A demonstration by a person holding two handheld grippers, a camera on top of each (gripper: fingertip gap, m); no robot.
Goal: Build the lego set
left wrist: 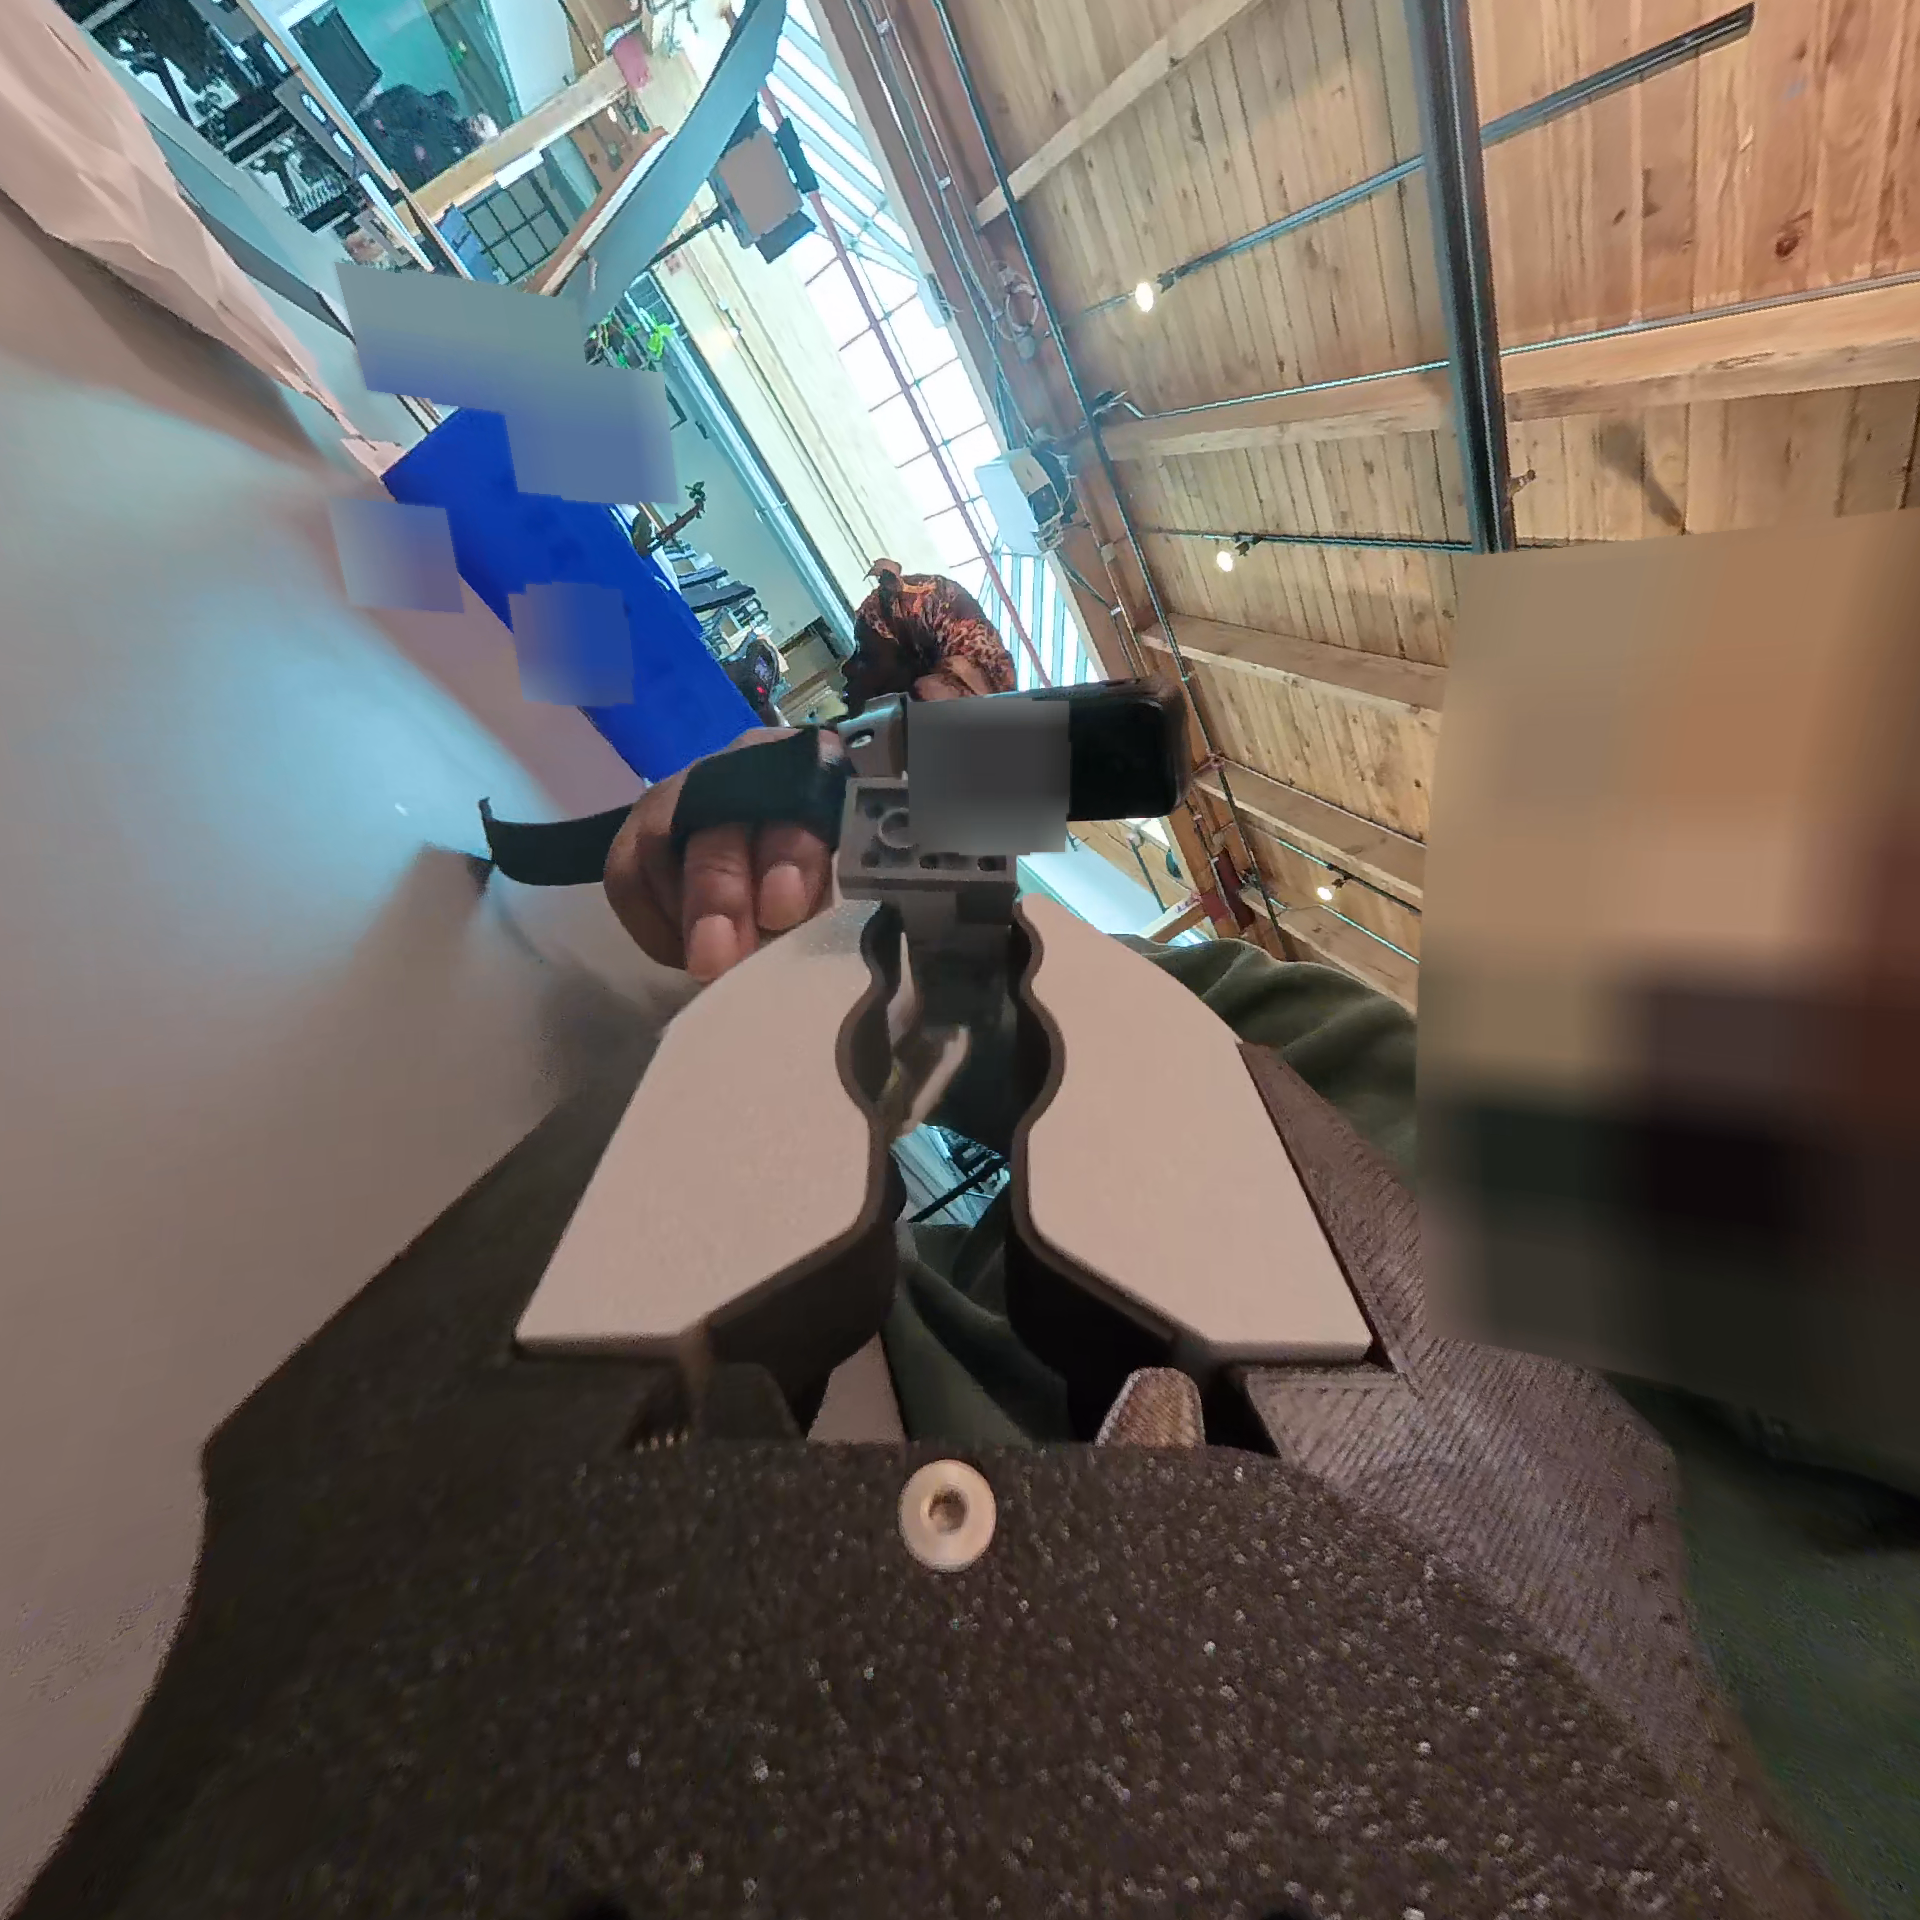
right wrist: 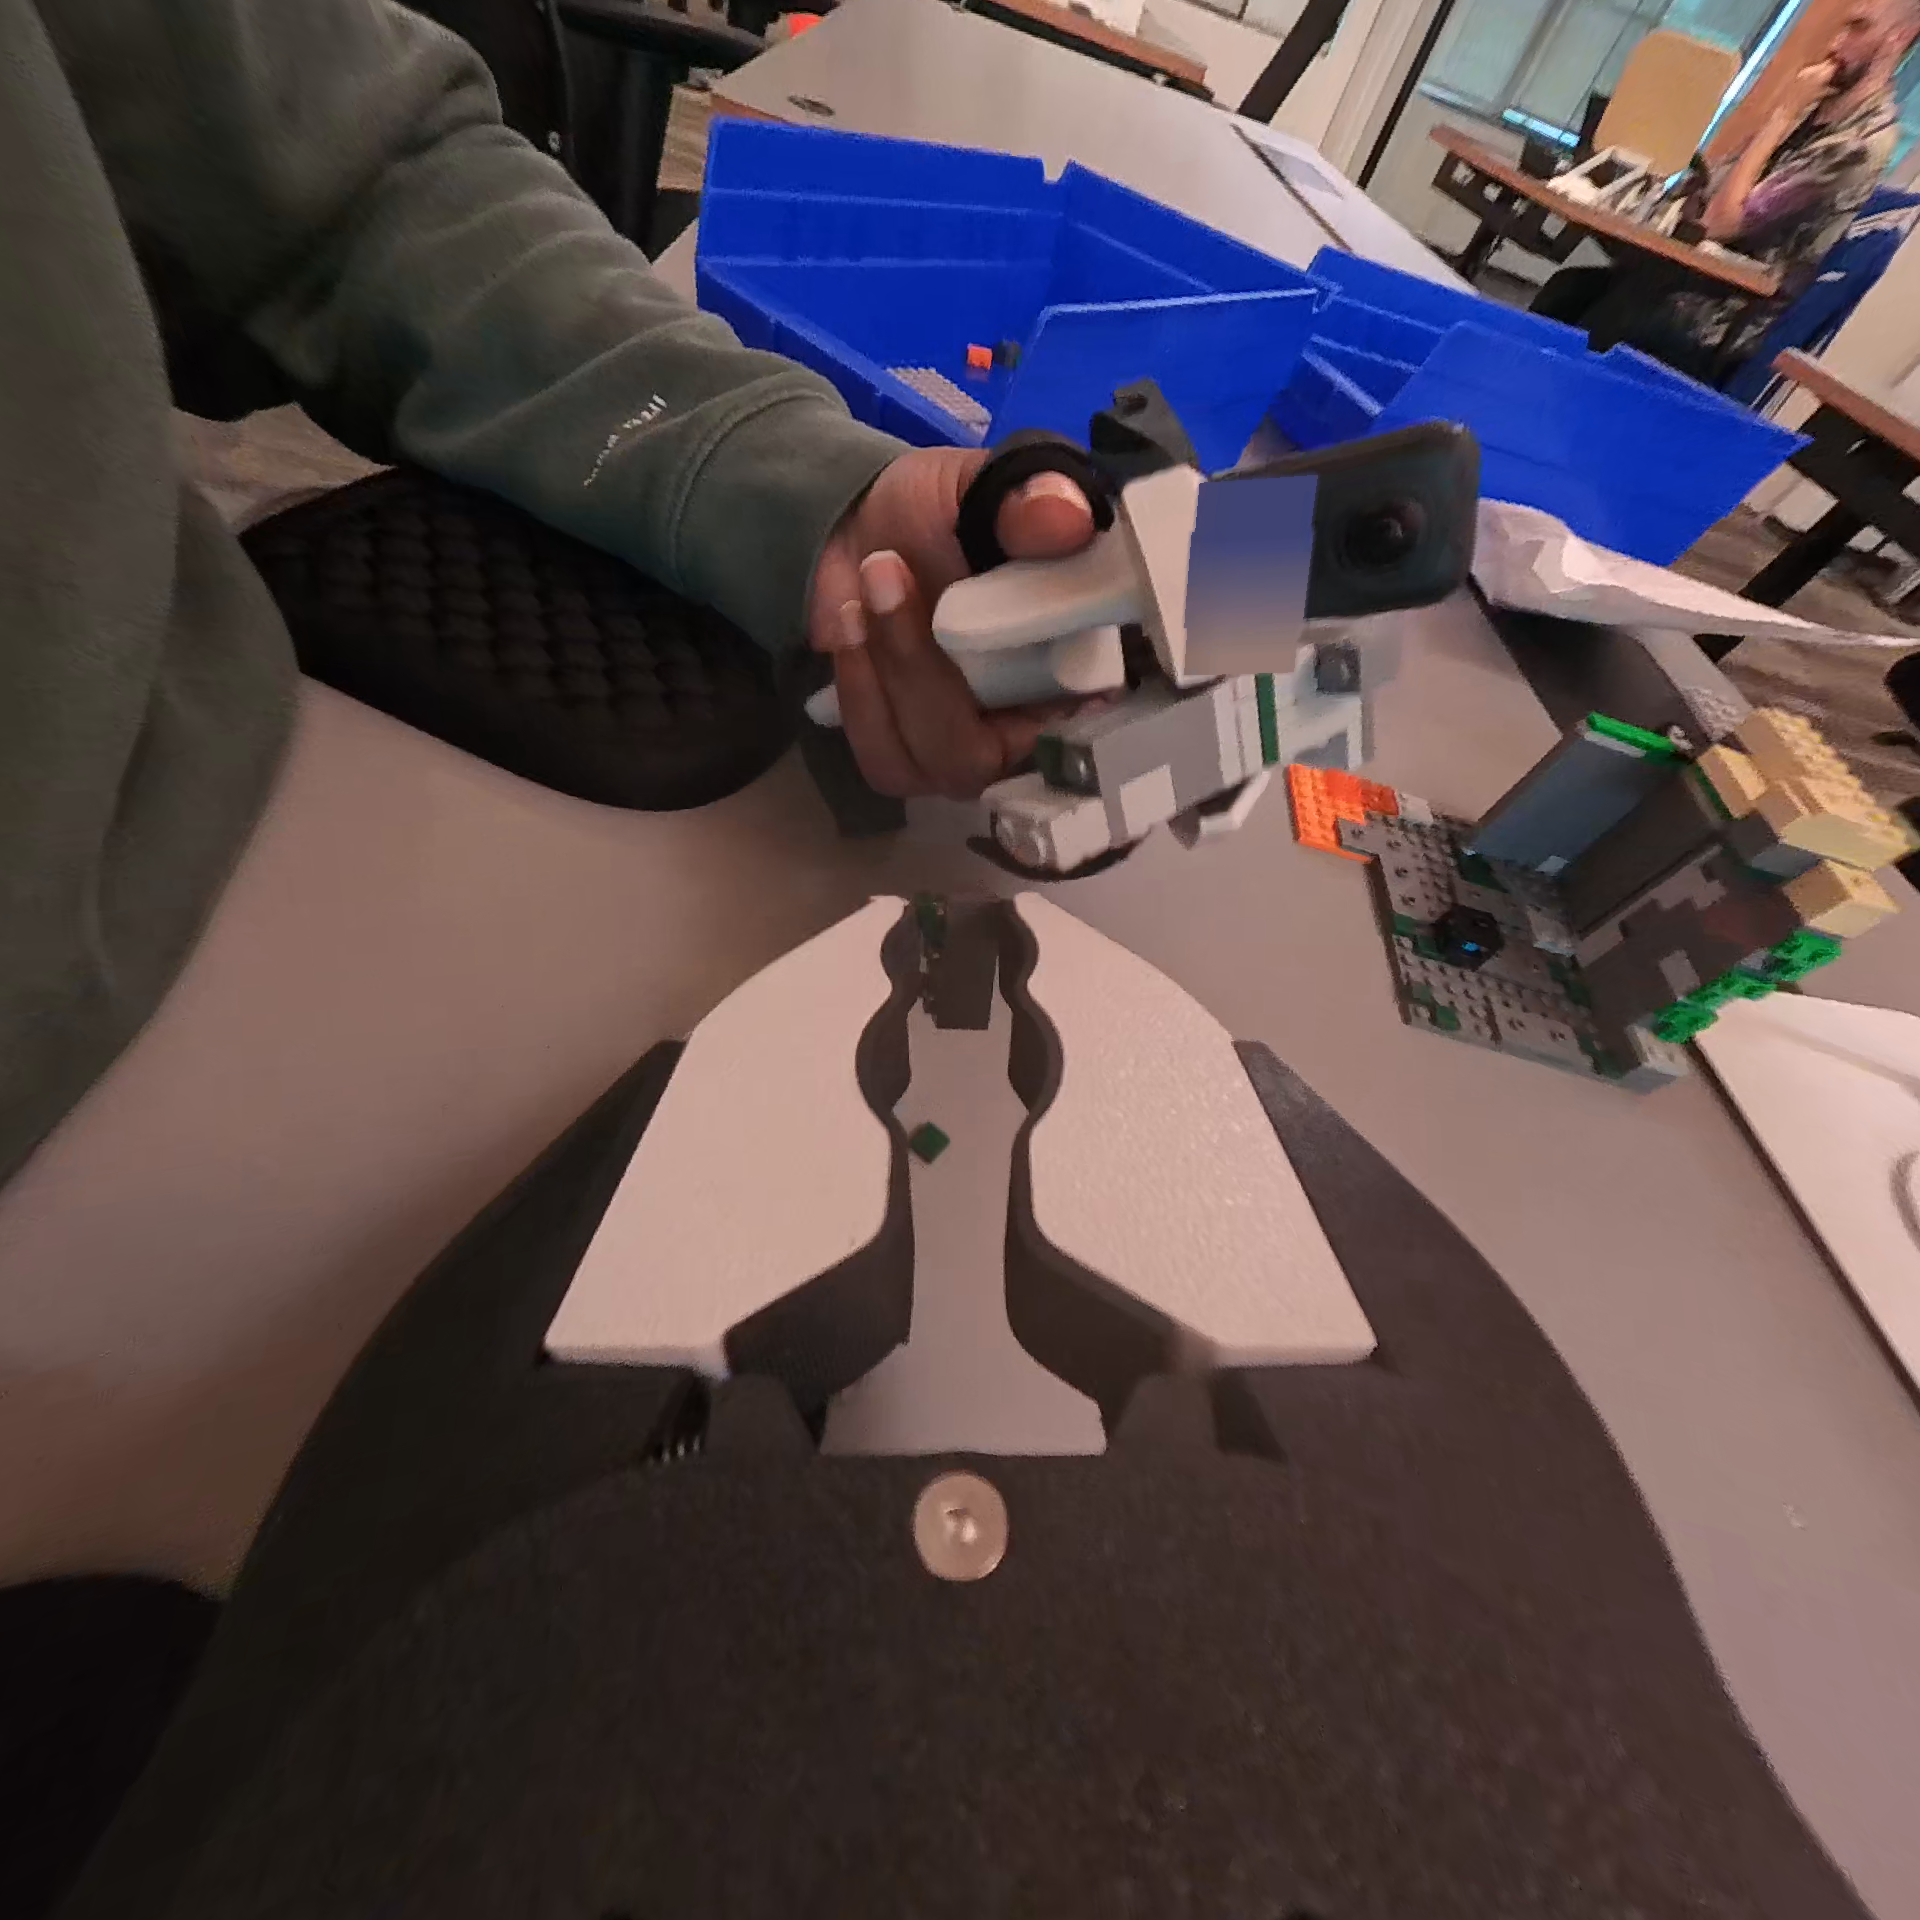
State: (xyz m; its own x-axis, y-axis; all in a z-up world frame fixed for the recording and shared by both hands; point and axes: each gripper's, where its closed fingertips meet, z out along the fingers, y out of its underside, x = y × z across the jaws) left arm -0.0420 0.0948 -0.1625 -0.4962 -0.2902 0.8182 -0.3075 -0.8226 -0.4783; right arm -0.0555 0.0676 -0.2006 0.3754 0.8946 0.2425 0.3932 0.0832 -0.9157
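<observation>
While the right tool point(right wrist: 951, 961) pinches a small dark lego piece point(right wrist: 954, 982) above the tabletop point(right wrist: 520, 935), left tool point(left wrist: 951, 1023) clamped on a pale piece point(left wrist: 925, 1070), lego build point(right wrist: 1590, 904) on tabletop at right, blue bins point(right wrist: 1039, 301) behind.

A grey table point(right wrist: 520, 935) carries the half-built lego model point(right wrist: 1590, 914) near its right side. Behind the model stand blue bins point(right wrist: 1143, 312); white paper point(right wrist: 1849, 1164) lies just right of it, and a small green piece point(right wrist: 928, 1141) well left.
</observation>
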